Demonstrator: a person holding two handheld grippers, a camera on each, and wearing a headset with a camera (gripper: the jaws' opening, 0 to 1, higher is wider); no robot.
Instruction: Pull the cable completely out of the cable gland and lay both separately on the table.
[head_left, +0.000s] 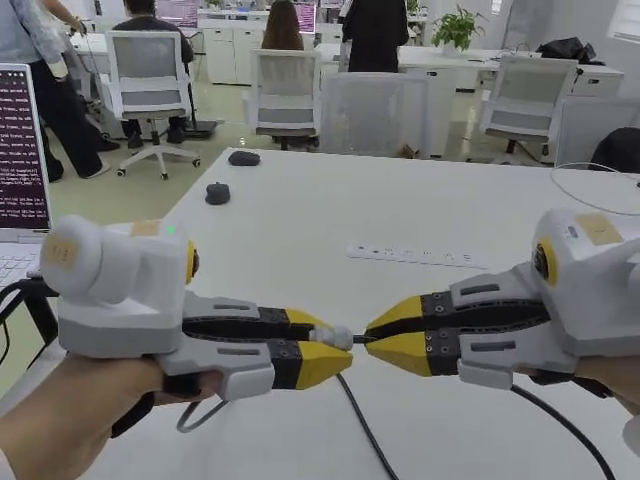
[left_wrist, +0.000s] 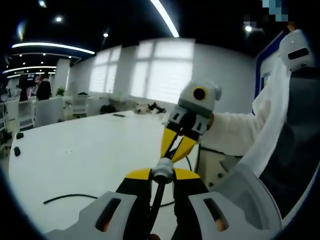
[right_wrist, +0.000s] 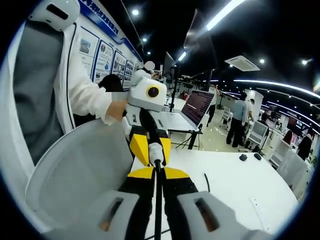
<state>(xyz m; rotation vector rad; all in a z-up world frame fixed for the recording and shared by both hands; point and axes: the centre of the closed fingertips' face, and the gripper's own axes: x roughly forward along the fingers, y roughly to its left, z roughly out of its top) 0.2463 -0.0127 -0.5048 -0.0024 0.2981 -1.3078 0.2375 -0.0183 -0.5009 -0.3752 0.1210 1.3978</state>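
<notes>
The white worktop (head_left: 300, 230) stretches away wide and mostly bare, with a laptop (head_left: 20, 150) at its far left edge, a flat power strip (head_left: 415, 254) right of centre and a dark mouse (head_left: 217, 193) farther off to the left. All of these lie well apart from the work, so nothing seems to stand in the way of a pull. Above the near edge, the left tool (head_left: 338, 341) points right and the right tool (head_left: 370, 340) points left, meeting tip to tip on one left-right line. The black cable (right_wrist: 158, 200) runs between the right tool's jaws, which are closed narrow on it, and in the head view a slack length droops below the tips towards the near edge. The small pale gland (head_left: 337, 336) is pinched in the left tool's closed tips, just left of the right tool's tips. Its long axis follows the same left-right line, so the pull looks best made straight apart along it. In the left gripper view a dark length also runs back between the left jaws. I cannot tell on which side the free end lies.
</notes>
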